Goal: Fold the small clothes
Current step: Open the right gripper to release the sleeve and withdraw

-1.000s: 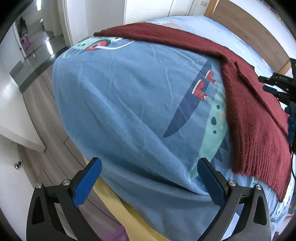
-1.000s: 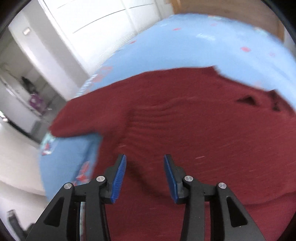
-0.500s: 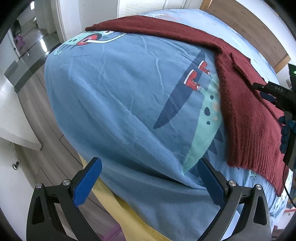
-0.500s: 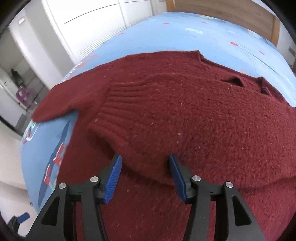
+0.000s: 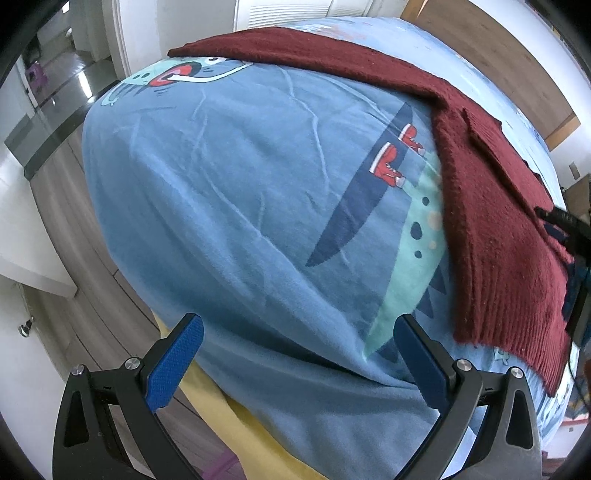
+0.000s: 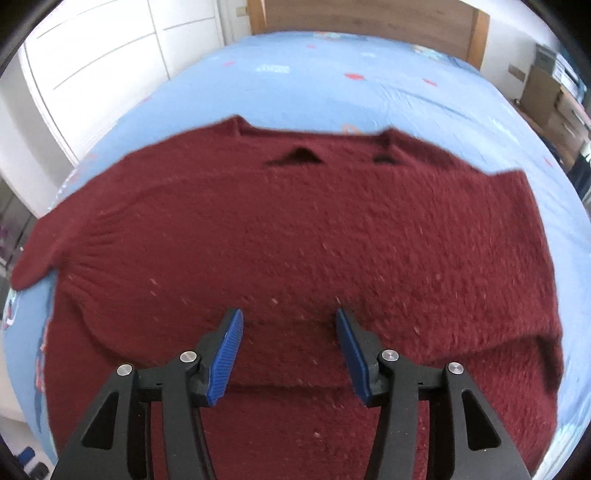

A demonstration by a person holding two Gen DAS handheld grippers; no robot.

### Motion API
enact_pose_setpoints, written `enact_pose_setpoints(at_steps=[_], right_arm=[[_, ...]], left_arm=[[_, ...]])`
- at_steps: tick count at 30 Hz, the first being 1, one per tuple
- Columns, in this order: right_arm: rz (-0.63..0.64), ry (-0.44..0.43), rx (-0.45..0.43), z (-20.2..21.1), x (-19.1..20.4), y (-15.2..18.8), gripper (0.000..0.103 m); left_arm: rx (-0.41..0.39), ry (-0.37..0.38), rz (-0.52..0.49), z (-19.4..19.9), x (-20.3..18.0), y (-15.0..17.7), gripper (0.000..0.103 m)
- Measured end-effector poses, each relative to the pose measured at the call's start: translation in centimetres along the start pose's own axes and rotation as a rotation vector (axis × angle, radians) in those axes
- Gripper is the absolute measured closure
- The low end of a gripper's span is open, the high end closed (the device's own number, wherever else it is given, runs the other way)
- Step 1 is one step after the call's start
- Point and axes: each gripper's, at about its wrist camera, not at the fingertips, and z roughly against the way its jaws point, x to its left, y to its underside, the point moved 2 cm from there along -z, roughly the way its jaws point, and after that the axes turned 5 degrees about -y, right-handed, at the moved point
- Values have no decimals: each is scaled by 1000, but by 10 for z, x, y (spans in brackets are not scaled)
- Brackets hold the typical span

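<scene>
A dark red knit sweater (image 6: 314, 236) lies flat on the blue bed (image 6: 332, 85), one sleeve folded across its body, the other stretched out to the left. My right gripper (image 6: 288, 325) is open and empty, low over the sweater's middle near the folded sleeve's edge. In the left wrist view the sweater (image 5: 491, 229) lies at the right, its long sleeve running to the far bed corner. My left gripper (image 5: 295, 339) is wide open and empty over the bed's near corner, left of the sweater's ribbed hem. The right gripper (image 5: 569, 236) shows at the right edge.
The bed sheet (image 5: 240, 192) has a cartoon print. A yellow layer (image 5: 229, 406) shows under the sheet. Wooden floor (image 5: 74, 229) and white doors (image 6: 96, 66) lie to the left. A wooden headboard (image 6: 369, 18) is at the far end, cardboard boxes (image 6: 550, 96) at the right.
My right gripper has swung right across the sweater, from over the left sleeve to facing the collar. My left gripper has drifted slightly left and stays wide open.
</scene>
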Motion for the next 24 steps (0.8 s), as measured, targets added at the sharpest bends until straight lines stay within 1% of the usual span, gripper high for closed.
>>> enact_pose_setpoints(at_steps=[2, 5, 8, 11, 12, 19, 24], right_arm=[[23, 10, -3, 1, 7, 5, 47], [22, 12, 5, 5, 17, 7, 46], [28, -3, 6, 12, 26, 9, 46], [50, -20, -5, 26, 28, 16, 47], [54, -26, -11, 37, 25, 21, 47], [46, -59, -59, 65, 19, 25, 47], [21, -75, -51, 72, 7, 42, 47]], left_arm=[[-2, -3, 8, -1, 3, -4, 2], [-19, -9, 20, 2, 8, -12, 2], [-45, -19, 15, 3, 9, -21, 2], [-42, -9, 30, -1, 12, -29, 2], [-44, -9, 34, -2, 12, -31, 2], [-74, -13, 20, -3, 9, -52, 2], [-77, -30, 31, -10, 14, -64, 2]])
